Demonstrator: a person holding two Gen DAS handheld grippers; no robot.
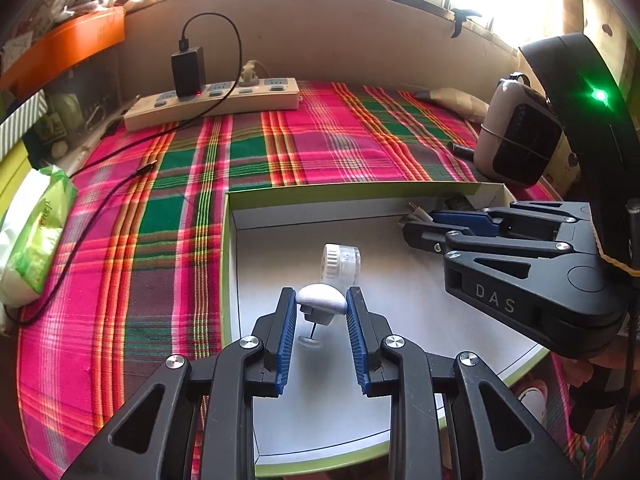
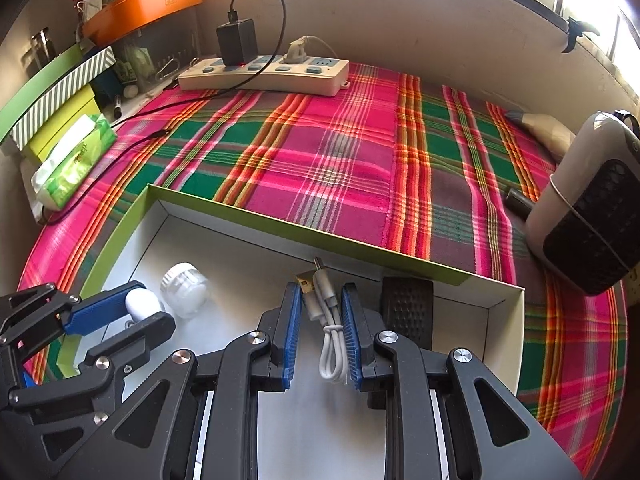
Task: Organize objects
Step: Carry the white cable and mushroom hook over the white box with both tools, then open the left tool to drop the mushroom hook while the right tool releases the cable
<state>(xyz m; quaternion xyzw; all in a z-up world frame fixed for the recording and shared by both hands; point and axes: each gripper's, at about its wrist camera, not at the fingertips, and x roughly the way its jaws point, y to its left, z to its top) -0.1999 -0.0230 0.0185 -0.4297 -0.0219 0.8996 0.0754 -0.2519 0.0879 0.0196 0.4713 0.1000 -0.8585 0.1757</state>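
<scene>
A shallow white box with green rim (image 1: 225, 240) lies on the plaid cloth; it also shows in the right wrist view (image 2: 256, 216). My left gripper (image 1: 321, 300) is shut on a small white domed hook (image 1: 321, 299) and holds it just above the box floor, seen too in the right wrist view (image 2: 142, 304). A clear round jar with white lid (image 1: 340, 262) lies on its side just beyond it. My right gripper (image 2: 321, 300) holds a coiled white USB cable (image 2: 326, 320) between its pads over the box. A black ribbed wheel (image 2: 408, 312) stands beside it on the right.
A power strip (image 1: 212, 102) with a black charger and cable lies at the back. A green tissue pack (image 1: 34, 232) lies at the left. A small white and black heater (image 2: 592, 208) stands at the right. Boxes and an orange tray (image 2: 144, 4) are stacked at the back left.
</scene>
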